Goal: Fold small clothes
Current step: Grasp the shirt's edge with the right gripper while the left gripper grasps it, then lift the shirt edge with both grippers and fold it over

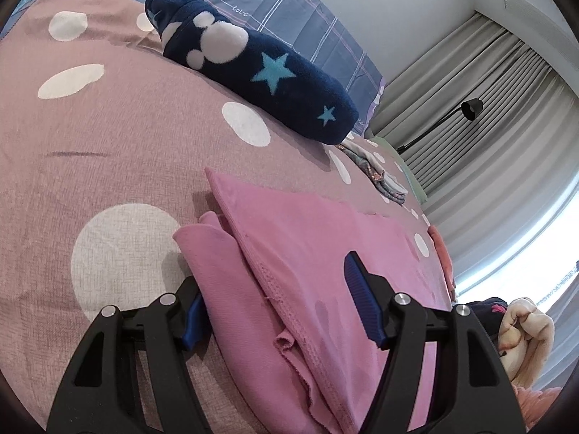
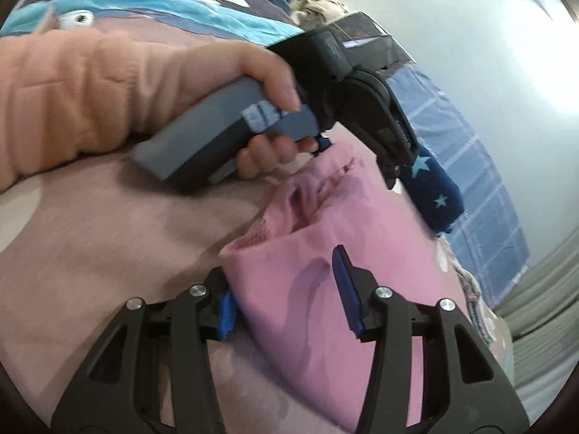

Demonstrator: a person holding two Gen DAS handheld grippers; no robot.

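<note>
A pink garment [image 1: 307, 253] lies partly folded on the mauve, white-dotted bedspread [image 1: 108, 126]. My left gripper [image 1: 278, 307] stands open astride its near hem, the left pad at a bunched fold, the right pad above the cloth. In the right wrist view the same pink garment [image 2: 307, 289] runs between the fingers of my right gripper [image 2: 286, 302], which is open, its left pad at the folded edge. Farther along the cloth a person's hand [image 2: 253, 72] in an orange sleeve holds the other gripper's grey handle [image 2: 217, 123].
A rolled navy fleece with stars [image 1: 253, 68] lies behind the garment, against a blue plaid pillow [image 1: 289, 7]. A patterned garment [image 1: 376, 173] sits near the bed's far edge. A black lamp [image 1: 470, 108], grey curtains and a plush toy [image 1: 524, 332] are at the right.
</note>
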